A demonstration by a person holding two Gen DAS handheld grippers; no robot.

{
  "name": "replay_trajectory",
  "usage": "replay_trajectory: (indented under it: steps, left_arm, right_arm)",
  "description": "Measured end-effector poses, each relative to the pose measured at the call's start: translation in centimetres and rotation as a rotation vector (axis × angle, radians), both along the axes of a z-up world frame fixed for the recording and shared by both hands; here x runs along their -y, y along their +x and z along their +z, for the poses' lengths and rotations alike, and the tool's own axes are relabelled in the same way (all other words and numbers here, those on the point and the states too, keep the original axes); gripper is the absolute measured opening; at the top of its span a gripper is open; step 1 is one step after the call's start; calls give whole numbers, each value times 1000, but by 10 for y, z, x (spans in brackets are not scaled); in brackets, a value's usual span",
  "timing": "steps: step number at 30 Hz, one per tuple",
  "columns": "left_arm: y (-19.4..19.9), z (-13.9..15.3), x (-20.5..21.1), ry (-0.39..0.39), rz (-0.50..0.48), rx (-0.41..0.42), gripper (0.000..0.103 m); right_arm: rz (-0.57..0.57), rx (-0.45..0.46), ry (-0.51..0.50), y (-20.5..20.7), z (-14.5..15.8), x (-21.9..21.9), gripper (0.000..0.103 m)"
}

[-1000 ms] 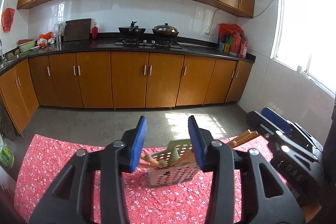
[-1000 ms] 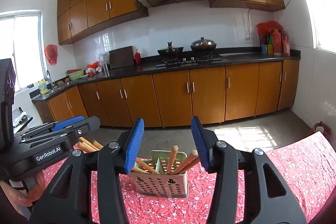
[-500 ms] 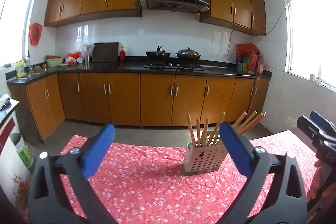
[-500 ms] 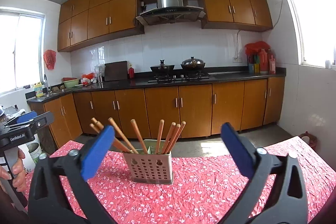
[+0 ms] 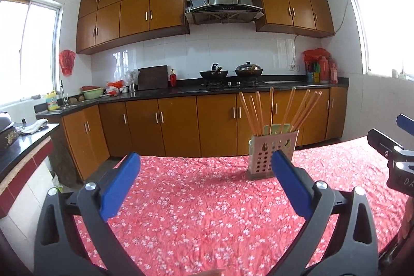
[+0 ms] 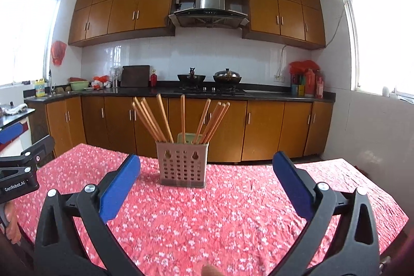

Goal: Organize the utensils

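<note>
A beige perforated utensil holder (image 6: pixel 182 166) stands upright on the red floral tablecloth (image 6: pixel 220 211), with several wooden chopsticks (image 6: pixel 163 120) fanned out of its top. It also shows in the left wrist view (image 5: pixel 266 155), right of centre. My left gripper (image 5: pixel 205 172) is open and empty, well back from the holder. My right gripper (image 6: pixel 207 172) is open and empty, also back from the holder, which sits between its fingers in view. Each gripper shows at the edge of the other's view, the right one (image 5: pixel 390 146) and the left one (image 6: pixel 18 172).
The table's far edge (image 6: pixel 258 164) drops to the kitchen floor. Beyond are wooden base cabinets (image 6: pixel 181 126), a black counter with two pans on a stove (image 6: pixel 209 80), and bottles (image 6: pixel 308 84) at the right. A dark side counter (image 5: pixel 18 144) stands left of the table.
Both grippers have opened wide and pulled back from the holder. The holder, tilted between the left fingers a second ago, now stands upright on the cloth.
</note>
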State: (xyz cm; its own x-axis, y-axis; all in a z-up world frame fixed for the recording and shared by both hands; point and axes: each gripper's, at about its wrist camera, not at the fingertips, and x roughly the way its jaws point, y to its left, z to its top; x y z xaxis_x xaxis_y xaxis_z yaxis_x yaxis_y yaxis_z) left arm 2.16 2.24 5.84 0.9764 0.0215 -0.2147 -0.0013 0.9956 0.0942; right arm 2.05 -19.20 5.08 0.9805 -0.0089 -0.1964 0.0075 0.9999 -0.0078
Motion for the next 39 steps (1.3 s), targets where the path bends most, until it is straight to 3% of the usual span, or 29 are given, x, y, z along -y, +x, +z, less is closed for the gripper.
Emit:
replay_trajectory:
  steps: [11,20,39]
  left_arm:
    - [-14,-37,1,-18,2,-89,99]
    - [-22,-59,6,-16,-6,-104,99]
    - [-17,-78,11,-37,-23,-163,99]
  right_arm:
    - [-2,-94,-4,-19,-41,-3,101]
    - [-39,-128,35,-31,-66,6,101]
    - [-50,-159,52,-31,-76,11,101]
